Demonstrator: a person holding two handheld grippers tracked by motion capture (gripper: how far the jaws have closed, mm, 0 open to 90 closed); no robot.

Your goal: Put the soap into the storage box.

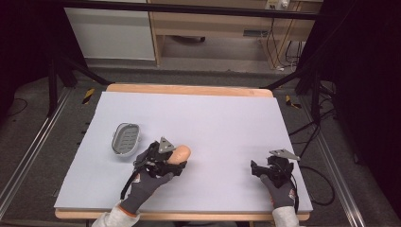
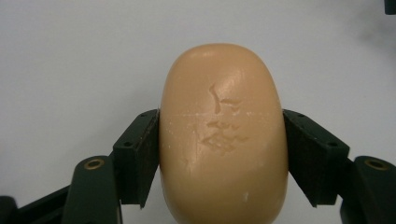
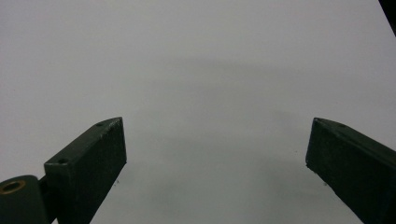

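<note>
You are gripping the soap (image 2: 223, 135) with the left gripper (image 1: 171, 161): both pads are pressing on its long sides, and its long axis is running straight out along the jaws, so the free end is pointing away from your hand. In the high view the soap is sitting at the left-centre of the bench (image 1: 227, 123), and the grey dish (image 1: 126, 138) is lying near it, to the left of the gripper and slightly farther from you. The coming move is probably turning on that offset: you are needing to swing the soap leftward toward the dish. The right gripper (image 3: 217, 154) is standing open, holding nothing, well apart at the right.
</note>
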